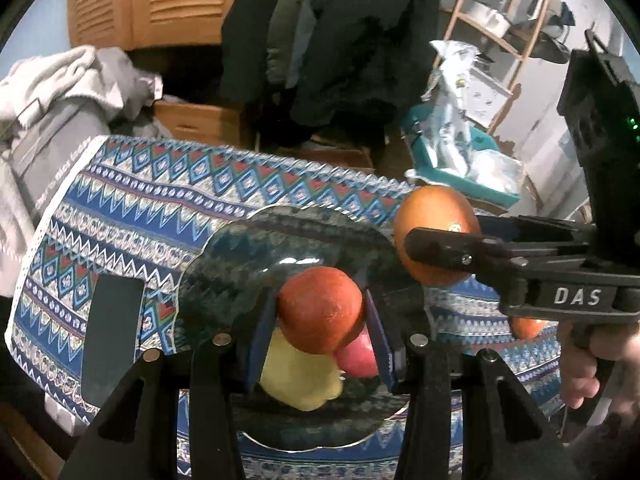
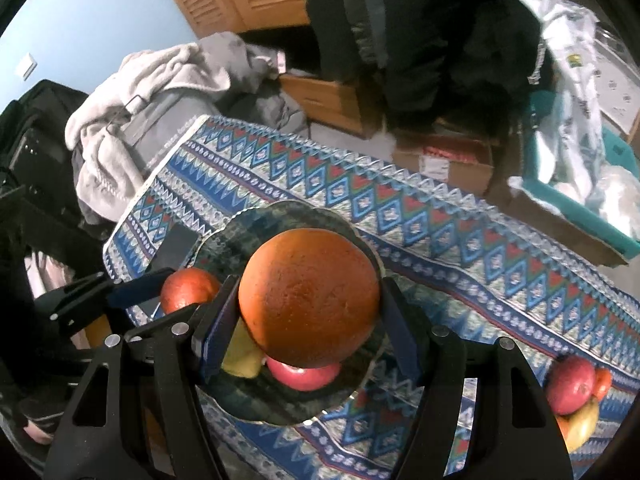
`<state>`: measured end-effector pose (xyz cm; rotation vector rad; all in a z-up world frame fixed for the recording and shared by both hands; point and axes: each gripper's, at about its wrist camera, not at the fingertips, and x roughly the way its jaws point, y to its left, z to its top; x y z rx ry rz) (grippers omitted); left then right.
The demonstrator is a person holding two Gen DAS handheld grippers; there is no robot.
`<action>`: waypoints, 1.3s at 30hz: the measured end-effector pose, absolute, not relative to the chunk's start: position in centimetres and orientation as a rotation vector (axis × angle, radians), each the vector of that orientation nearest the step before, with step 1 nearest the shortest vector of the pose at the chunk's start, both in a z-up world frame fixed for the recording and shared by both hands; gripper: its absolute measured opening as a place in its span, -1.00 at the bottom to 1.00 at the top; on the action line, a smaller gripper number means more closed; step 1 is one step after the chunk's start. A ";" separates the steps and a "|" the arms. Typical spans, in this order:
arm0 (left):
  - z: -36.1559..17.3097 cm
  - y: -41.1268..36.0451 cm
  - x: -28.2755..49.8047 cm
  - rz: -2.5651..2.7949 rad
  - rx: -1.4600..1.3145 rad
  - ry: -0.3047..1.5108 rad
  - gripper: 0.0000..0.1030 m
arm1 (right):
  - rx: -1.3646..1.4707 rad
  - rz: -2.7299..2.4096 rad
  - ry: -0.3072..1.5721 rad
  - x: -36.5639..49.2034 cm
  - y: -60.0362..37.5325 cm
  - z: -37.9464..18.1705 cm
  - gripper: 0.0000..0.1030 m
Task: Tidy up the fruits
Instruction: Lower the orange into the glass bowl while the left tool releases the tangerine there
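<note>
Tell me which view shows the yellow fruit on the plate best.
The left wrist view: the yellow fruit lies largely exposed on the plate, below the held orange. The right wrist view shows only a sliver beside a finger.

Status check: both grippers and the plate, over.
Left gripper shut on small orange. Right gripper shut on big orange. Both over plate; yellow and red fruit already there.

Crowded over the plate, open cloth on the far side

Both tools hang above the dark plate (image 2: 224, 240): the left tool (image 1: 320, 316) clamps a small orange (image 1: 320, 308), the right tool (image 2: 308, 300) a large orange (image 2: 310, 296). A yellow fruit (image 1: 298, 376) and a red apple (image 1: 358, 356) fill the plate's near part. Its far half lies bare. A dark phone (image 1: 110, 336) blocks the tabletop (image 2: 460, 240) at left; more fruit (image 2: 576, 392) sits near right.
</note>
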<state>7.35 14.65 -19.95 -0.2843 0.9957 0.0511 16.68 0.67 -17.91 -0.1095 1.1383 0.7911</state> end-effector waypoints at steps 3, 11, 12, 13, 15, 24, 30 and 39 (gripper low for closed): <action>-21.1 15.4 7.5 0.069 -0.292 1.017 -0.11 | -0.108 0.808 1.161 16.9 1.8 -18.8 0.34; -24.0 17.2 8.1 0.099 -0.327 1.075 -0.11 | -0.117 0.813 1.225 17.4 3.9 -21.7 0.34; -24.4 17.4 8.1 0.104 -0.335 1.083 -0.11 | -0.120 0.813 1.235 17.5 4.1 -22.1 0.34; -24.7 17.6 8.2 0.105 -0.346 1.089 -0.11 | -0.124 0.812 1.242 17.5 4.3 -22.4 0.34; -25.2 17.8 8.4 0.106 -0.362 1.093 -0.11 | -0.134 0.810 1.255 17.5 4.7 -23.0 0.34; -26.2 18.7 8.9 0.123 -0.387 1.107 -0.10 | -0.164 0.812 1.292 17.3 6.5 -25.0 0.34; -26.9 19.2 9.1 0.123 -0.407 1.102 -0.09 | -0.134 0.808 1.324 17.7 6.9 -26.1 0.34; -28.9 19.7 8.9 0.127 -0.456 1.161 -0.07 | -0.124 0.814 1.374 17.8 7.4 -27.6 0.33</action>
